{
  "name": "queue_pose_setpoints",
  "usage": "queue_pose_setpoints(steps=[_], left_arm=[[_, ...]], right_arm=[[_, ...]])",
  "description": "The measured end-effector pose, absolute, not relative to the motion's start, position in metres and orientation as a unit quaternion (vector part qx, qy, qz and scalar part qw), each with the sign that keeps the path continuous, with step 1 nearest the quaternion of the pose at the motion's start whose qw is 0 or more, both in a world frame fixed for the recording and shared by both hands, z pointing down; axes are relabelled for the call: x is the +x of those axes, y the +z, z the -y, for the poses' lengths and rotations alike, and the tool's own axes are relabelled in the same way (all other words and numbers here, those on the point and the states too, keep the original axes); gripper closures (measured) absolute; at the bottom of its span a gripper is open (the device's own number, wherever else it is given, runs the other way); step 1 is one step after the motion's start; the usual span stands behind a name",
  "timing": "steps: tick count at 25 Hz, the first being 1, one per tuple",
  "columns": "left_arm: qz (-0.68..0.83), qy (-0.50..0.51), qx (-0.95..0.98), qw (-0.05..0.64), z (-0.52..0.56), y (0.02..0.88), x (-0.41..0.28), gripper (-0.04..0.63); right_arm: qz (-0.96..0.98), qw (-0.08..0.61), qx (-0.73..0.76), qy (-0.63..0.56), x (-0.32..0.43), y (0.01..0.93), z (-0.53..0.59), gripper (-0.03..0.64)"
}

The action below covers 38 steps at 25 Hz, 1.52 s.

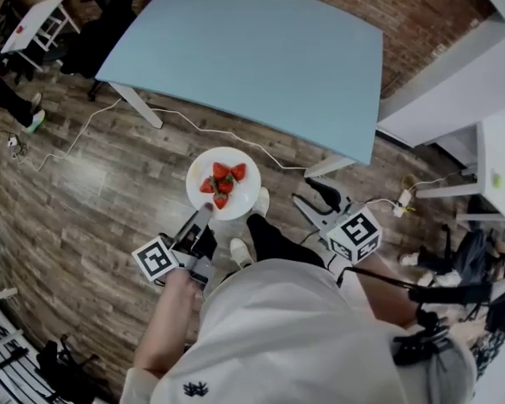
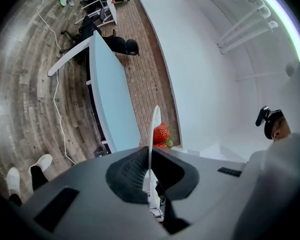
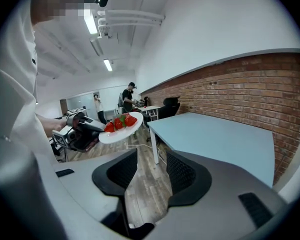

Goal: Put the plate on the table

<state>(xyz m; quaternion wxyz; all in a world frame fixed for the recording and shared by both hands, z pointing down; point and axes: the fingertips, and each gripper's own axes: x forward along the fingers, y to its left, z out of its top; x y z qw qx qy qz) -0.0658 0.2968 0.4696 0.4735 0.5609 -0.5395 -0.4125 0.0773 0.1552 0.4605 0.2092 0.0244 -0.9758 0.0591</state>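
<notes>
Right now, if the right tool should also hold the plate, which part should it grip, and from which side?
Probably the bare rim of the plate, coming level from the person's right, opposite the left tool shut on the near rim. The plate is thin and flat, and strawberries fill its middle.

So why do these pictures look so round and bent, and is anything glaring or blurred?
Head view: the wide lens bows the straight edges of the table. Left gripper view: same bulge, black corners; a ceiling light glares at top right, while the plate, seen edge-on, is sharp. Right gripper view: the brick wall curves; the mosaic at top left was laid over a face.
</notes>
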Motion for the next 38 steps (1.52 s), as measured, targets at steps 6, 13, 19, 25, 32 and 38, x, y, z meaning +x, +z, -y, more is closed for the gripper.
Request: queue_pose_setpoints(steps=[6,13,19,25,32,38], left_arm=[[0.535,-0.401,0.570,0.477,-0.228,0.462,-0.104,0.584],[0.534,-0.382,0.582,0.479,-0.116,0.455,-0.167,0.584],[0.520,-0.369,0.596,0.489,-0.045,0.455,-0.199,0.584],[0.484,-0.363,0.608,0.514,0.022,0.470,-0.249,0.584],[0.451,-0.289,0.643,0.547,0.106,0.495,-0.298,0.584],[0.439,-0.242,0.632,0.590,0.165,0.541,-0.339,0.584]], right_arm=[[0.979,0.190,0.047,0.060,0.039,0.458,-0.089,0.442],[0.979,0.186,0.057,0.055,-0.009,0.455,0.009,0.442],[0.974,0.195,0.093,0.067,-0.024,0.461,0.070,0.442],[0.966,0.202,0.142,0.078,-0.057,0.465,0.115,0.442],[0.950,0.187,0.230,0.099,-0.088,0.448,0.173,0.442],[0.928,0.195,0.291,0.126,-0.104,0.449,0.185,0.442]])
